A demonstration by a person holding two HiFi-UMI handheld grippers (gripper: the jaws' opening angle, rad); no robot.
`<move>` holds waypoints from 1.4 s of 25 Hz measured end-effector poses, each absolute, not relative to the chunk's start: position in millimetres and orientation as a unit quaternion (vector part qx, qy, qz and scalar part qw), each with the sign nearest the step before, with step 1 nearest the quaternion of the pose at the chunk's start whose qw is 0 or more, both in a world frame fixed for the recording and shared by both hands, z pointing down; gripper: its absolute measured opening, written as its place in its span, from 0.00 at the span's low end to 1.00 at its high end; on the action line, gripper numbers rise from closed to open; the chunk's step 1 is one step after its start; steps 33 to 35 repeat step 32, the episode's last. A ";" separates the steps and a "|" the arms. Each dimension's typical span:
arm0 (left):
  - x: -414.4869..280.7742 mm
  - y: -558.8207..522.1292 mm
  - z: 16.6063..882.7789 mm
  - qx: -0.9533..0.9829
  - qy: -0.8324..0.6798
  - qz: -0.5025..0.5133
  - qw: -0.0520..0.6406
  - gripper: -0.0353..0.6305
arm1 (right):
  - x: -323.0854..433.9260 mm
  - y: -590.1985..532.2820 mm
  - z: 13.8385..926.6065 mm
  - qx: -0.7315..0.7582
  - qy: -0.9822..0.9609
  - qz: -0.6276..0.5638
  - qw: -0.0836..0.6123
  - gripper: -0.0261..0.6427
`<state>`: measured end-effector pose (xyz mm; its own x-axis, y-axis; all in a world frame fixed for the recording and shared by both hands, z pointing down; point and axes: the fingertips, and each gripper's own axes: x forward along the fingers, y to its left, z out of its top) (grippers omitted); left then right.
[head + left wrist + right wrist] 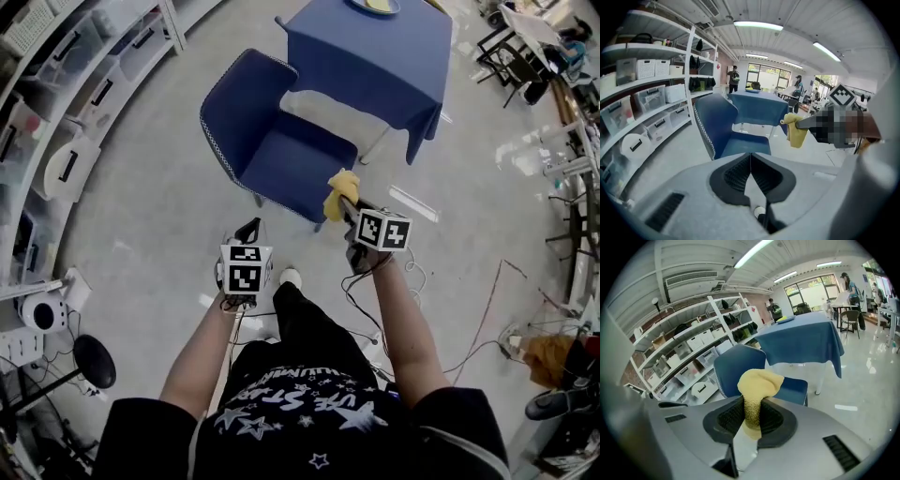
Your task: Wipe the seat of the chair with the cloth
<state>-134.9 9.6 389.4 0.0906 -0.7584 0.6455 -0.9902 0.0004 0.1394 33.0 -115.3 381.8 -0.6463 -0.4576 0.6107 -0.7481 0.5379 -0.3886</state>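
Down by the near corner of the chair (277, 136), my right hand-held gripper (347, 208) has the yellow cloth (339, 190) pinched hard between its jaws. The right gripper view shows it plainly: the fabric is squeezed into a narrow ribbed band where the pads bite. Above them it billows out in a soft lump.

The cloth is up in the air. From the left gripper view it hangs off the jaw tips to the right of the seat (309, 161), apart from it. From the head view it sits over the seat's near corner, so I'm close but not down on the upholstery.

Over to my left hand-held gripper (248, 231): its jaws are pressed together with nothing between them. Its own view shows the two dark pads meeting on one thin line. It's held to the left of the right one, over the grey floor (141, 216) just short of the chair, with its marker cube facing up at the head camera.

The chair is dark blue, with its backrest on the side toward the shelving (56, 84), where white bins line the left wall. Just beyond the chair stands a surface (375, 56) draped in a blue tablecloth. Something yellow sits at its far edge, too small for me to call.
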 end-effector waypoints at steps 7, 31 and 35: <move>-129.5 78.0 337.9 0.700 -0.646 0.175 0.250 0.08 | 50.6 -35.3 341.9 0.367 -0.858 0.278 0.229 0.14; -92.2 256.1 313.0 0.725 -0.626 0.139 0.252 0.08 | 92.5 153.8 317.7 0.354 -0.871 0.222 0.258 0.14; -93.9 257.7 313.1 0.722 -0.630 0.137 0.252 0.08 | 92.9 155.7 318.4 0.353 -0.872 0.216 0.262 0.14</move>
